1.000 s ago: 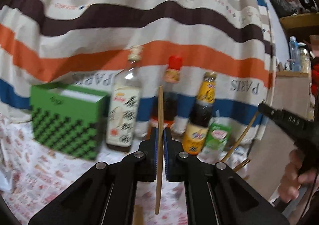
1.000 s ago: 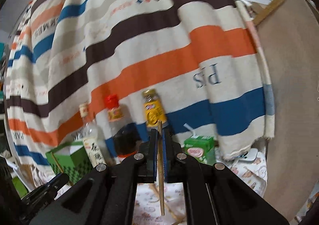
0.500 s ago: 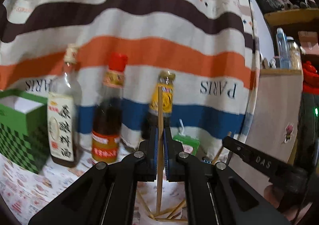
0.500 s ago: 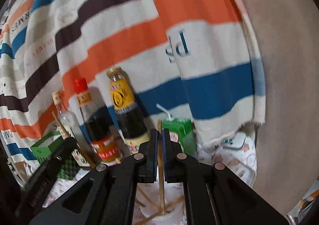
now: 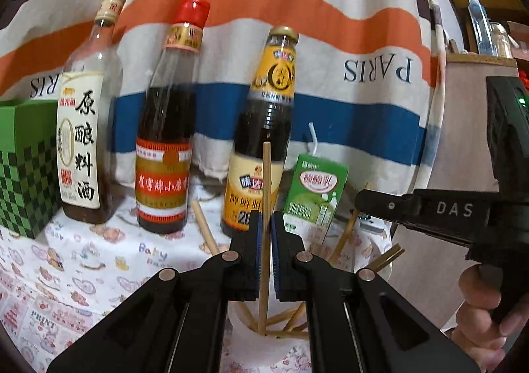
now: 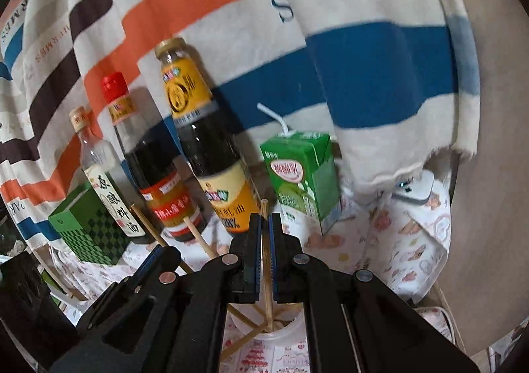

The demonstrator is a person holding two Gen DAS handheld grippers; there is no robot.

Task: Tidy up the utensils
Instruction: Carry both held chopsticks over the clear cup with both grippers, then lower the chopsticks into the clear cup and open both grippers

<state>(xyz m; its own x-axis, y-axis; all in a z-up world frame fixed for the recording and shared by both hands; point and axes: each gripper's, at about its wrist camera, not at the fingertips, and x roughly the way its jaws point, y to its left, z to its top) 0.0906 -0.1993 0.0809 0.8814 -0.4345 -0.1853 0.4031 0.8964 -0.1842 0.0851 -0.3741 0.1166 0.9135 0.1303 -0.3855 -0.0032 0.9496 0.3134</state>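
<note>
Now my left claw (image 5: 265,230) pinches one chopstick (image 5: 266,181) and my right claw (image 6: 265,230) pinches another chopstick (image 6: 266,267), both tips down inside the white cup (image 6: 291,331) with a few sticks already in, so only letting go is left.

L claw (image 5: 266,224) & R claw (image 6: 265,224) both clamped, side by side, pointing down.

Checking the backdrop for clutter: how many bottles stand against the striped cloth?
3, in a row, seen from the left wrist: a clear one beside the green box, a red-capped one in the middle, and a gold-capped one next to the carton. None looks hidden.
</note>
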